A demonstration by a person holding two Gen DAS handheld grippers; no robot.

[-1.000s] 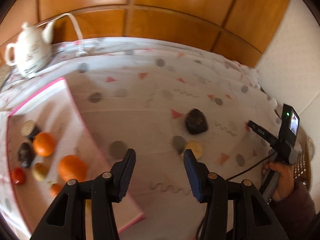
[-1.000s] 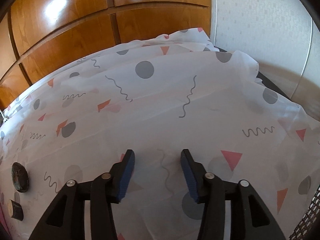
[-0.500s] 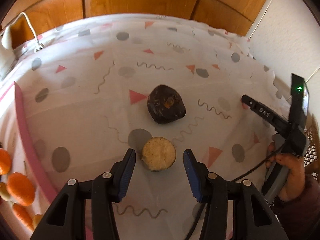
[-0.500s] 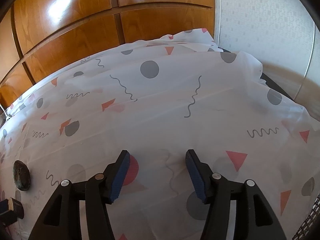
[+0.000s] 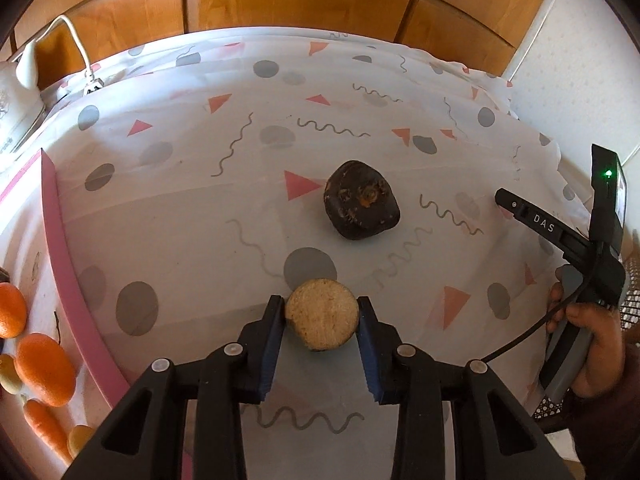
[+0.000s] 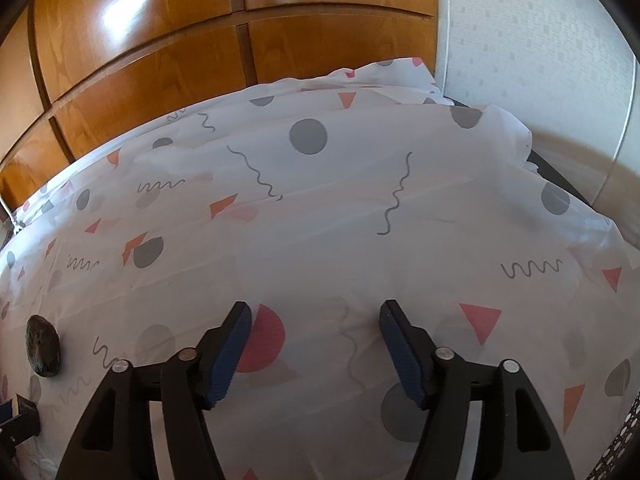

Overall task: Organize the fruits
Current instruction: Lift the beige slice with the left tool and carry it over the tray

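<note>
**My left tongs pinch the round tan fruit**

At the far left edge of the desk (image 5: 168, 216) I see a white teapot (image 5: 12, 108). Below it is a pink-edged tray (image 5: 60, 256) at the desk's left side. In the tray lie two oranges (image 5: 44, 364), a carrot (image 5: 44, 424) and some small yellow pieces that I cannot tell apart.

The desk has a white cloth with grey dots, pink triangles and squiggles on it.

Near the front edge of the desk, my left tongs (image 5: 322, 320) have just been closing. Their blue pads now press on both sides of the round tan fruit (image 5: 322, 318). Its flat, rough face looks up at me. It sits on the cloth.

Just behind it, more to the middle of the desk, lies a dark fruit (image 5: 362, 200) with a small orange spot on top. It touches nothing.

At the right side of the desk a hand (image 5: 592, 340) holds the handle of my right tongs (image 6: 316, 316). Those tongs have just been opening. They stand spread wide over the cloth, with nothing between them. From their camera the dark fruit shows far off toward the left edge.
</note>
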